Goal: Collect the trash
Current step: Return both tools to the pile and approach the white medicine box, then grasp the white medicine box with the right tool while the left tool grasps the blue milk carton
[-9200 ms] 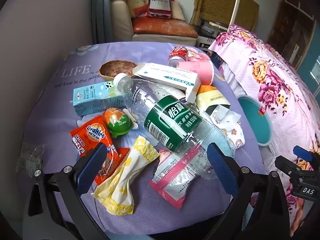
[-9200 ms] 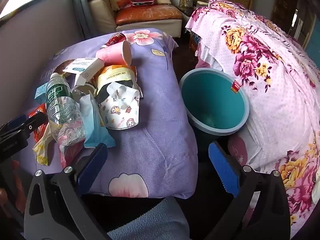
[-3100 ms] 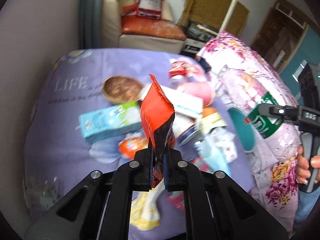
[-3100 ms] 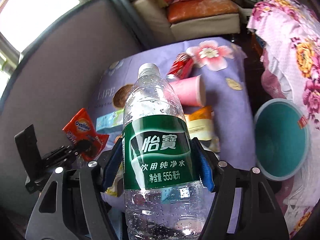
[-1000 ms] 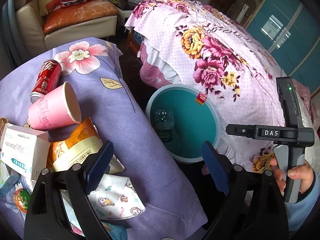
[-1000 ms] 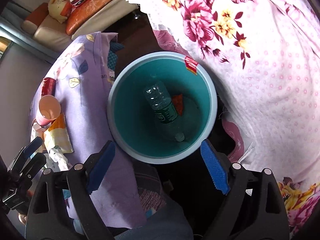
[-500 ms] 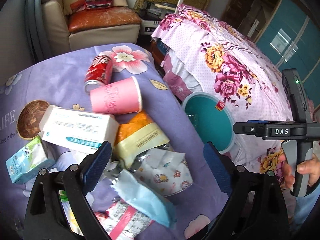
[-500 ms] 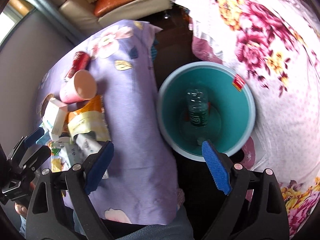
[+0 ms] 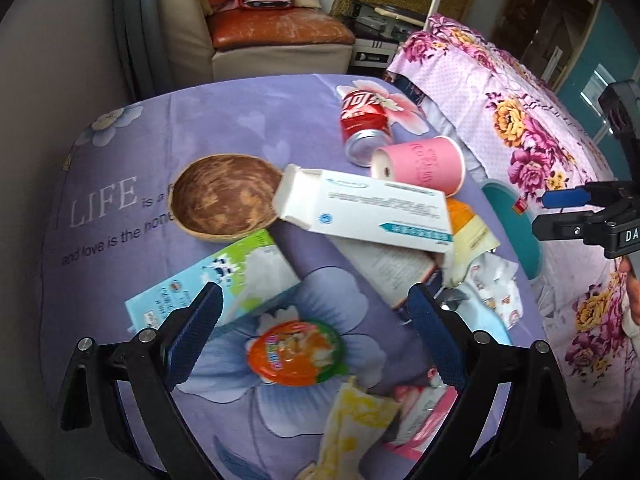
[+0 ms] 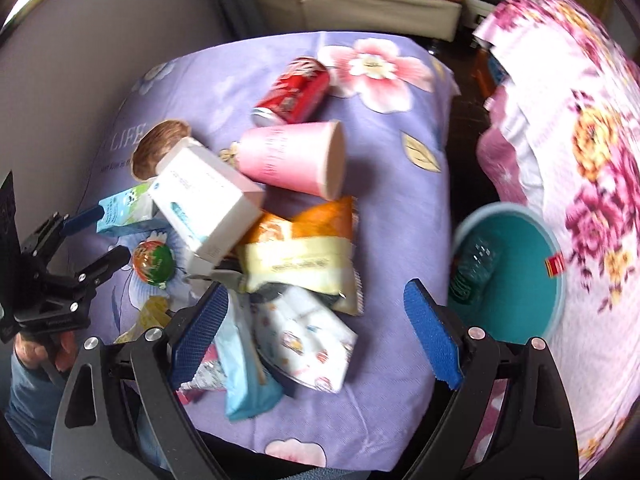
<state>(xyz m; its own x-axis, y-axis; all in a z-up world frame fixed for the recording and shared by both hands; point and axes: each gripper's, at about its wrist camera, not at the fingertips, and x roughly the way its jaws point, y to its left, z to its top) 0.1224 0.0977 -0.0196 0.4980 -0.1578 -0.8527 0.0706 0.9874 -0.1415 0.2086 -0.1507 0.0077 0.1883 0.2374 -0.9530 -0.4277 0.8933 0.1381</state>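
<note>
Trash lies on a purple cloth table (image 9: 248, 120). My left gripper (image 9: 316, 328) is open and empty above an orange-lidded jelly cup (image 9: 296, 352) and beside a blue milk carton (image 9: 216, 284). A white box (image 9: 368, 208), a pink paper cup (image 9: 420, 164) and a red can (image 9: 362, 114) lie farther back. My right gripper (image 10: 316, 328) is open and empty over a printed face mask (image 10: 308, 336) and an orange-and-cream snack bag (image 10: 304, 252). The teal bin (image 10: 520, 232) stands right of the table with a water bottle (image 10: 472, 268) inside.
A wooden bowl (image 9: 224, 196) sits at the table's left. A yellow wrapper (image 9: 352, 420) and a pink packet (image 9: 424, 416) lie at the front edge. A bed with a floral cover (image 9: 520, 120) is at the right, a sofa (image 9: 276, 32) behind.
Both grippers have swung back from the bin to over the table's trash. The bottle and the red wrapper that I held earlier are out of the jaws; the bottle lies in the bin.
</note>
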